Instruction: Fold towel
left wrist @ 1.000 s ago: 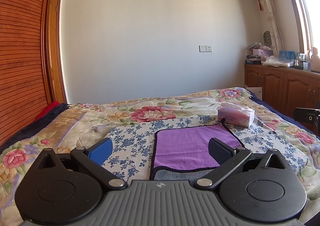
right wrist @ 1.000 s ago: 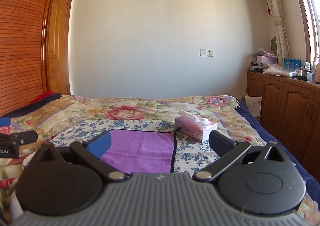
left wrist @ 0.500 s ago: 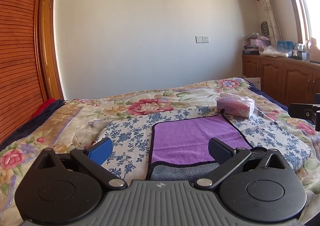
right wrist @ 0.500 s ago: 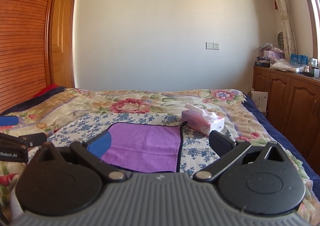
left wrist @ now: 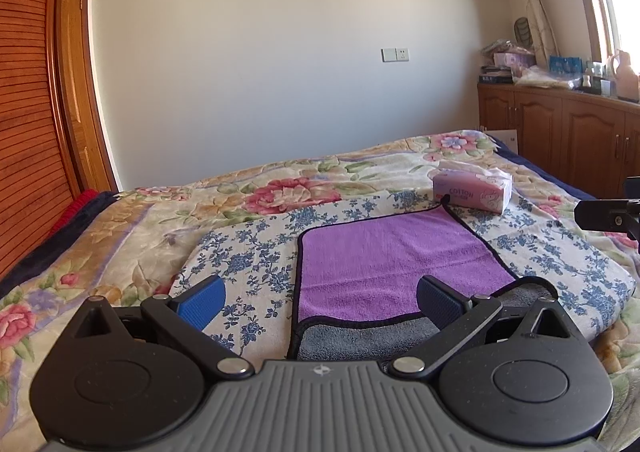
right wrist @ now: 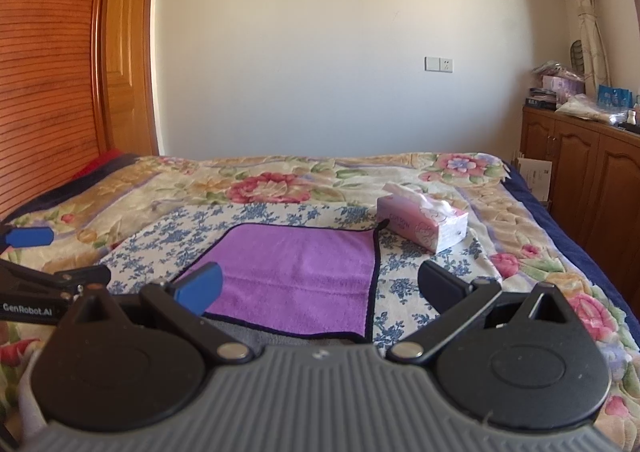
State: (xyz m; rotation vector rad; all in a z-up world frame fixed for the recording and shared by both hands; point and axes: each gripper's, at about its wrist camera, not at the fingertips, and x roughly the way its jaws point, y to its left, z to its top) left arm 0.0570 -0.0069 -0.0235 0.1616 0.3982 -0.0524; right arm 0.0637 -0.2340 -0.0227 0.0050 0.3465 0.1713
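Observation:
A purple towel with a dark hem lies on a blue-flowered cloth on the bed; its grey underside shows at the near edge where it is folded over. It also shows in the right wrist view. My left gripper is open and empty above the towel's near left part. My right gripper is open and empty above the towel's near right part. The left gripper's blue pad shows at the left edge of the right wrist view.
A pink tissue box sits just past the towel's far right corner, also in the right wrist view. The bed has a floral quilt. Wooden cabinets stand at the right, a wooden door at the left.
Both grippers have tilted down and moved closer over the towel, which now sits larger and higher in both views. Both stay open. The towel has not moved.

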